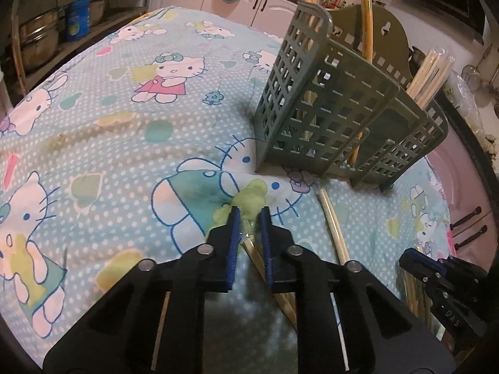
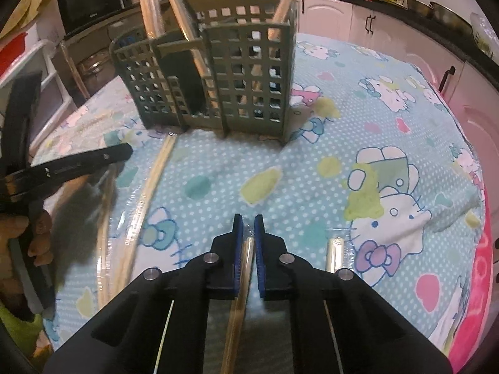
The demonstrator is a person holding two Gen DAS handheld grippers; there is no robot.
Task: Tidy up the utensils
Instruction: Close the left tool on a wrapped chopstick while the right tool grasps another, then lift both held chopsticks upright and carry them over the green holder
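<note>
A grey-green lattice utensil holder stands on the Hello Kitty cloth, with wrapped chopstick packs upright in it; it also shows in the right wrist view. My left gripper has its jaws a little apart around the tip of a wrapped chopstick pack lying on the cloth. My right gripper is shut on a wrapped chopstick pack held between its blue pads. The right gripper also shows in the left wrist view, and the left gripper in the right wrist view.
More wrapped chopstick packs lie on the cloth: one right of my left gripper, several at left and one at right in the right wrist view. Pink cabinets stand behind; a microwave is at back left.
</note>
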